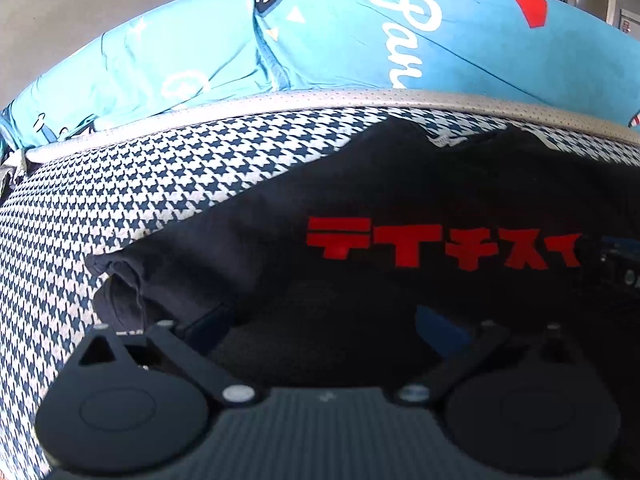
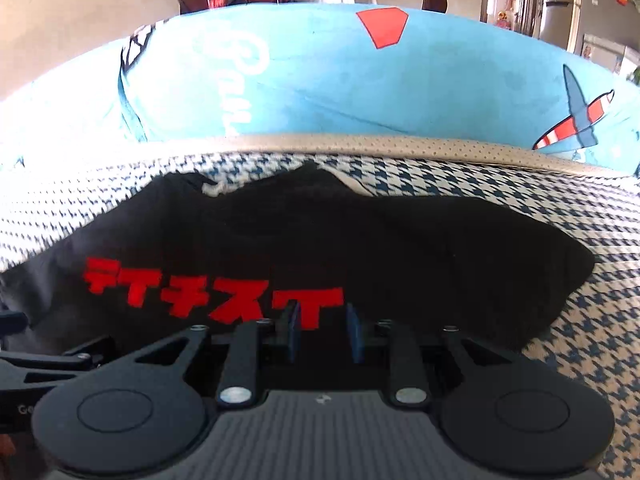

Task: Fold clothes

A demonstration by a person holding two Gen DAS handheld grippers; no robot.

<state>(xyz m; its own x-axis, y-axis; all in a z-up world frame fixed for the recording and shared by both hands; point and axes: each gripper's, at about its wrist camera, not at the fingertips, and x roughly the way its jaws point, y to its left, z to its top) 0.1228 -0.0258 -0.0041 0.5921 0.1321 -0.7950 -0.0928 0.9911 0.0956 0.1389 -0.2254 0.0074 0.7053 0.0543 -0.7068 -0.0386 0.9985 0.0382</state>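
A black T-shirt (image 1: 400,184) with red block characters (image 1: 440,248) lies crumpled on a houndstooth cushion (image 1: 120,200). My left gripper (image 1: 324,322) sits low over the shirt's near left part. Its blue pads (image 1: 208,320) stand wide apart, with dark cloth mounded between them. In the right wrist view the same T-shirt (image 2: 400,240) spreads ahead. My right gripper (image 2: 324,330) is at its near edge, just right of the red print (image 2: 208,296). Its pads (image 2: 354,332) are close together, with black cloth in the narrow gap. Part of the left gripper's body (image 2: 48,360) shows at the left edge.
A grey perforated piping (image 1: 320,100) edges the cushion at the back. Beyond it rises a light-blue printed sheet (image 2: 360,80) with white script and red shapes. Far behind are a wall, chairs and a fridge (image 2: 560,8). Bare houndstooth lies to the right (image 2: 580,340).
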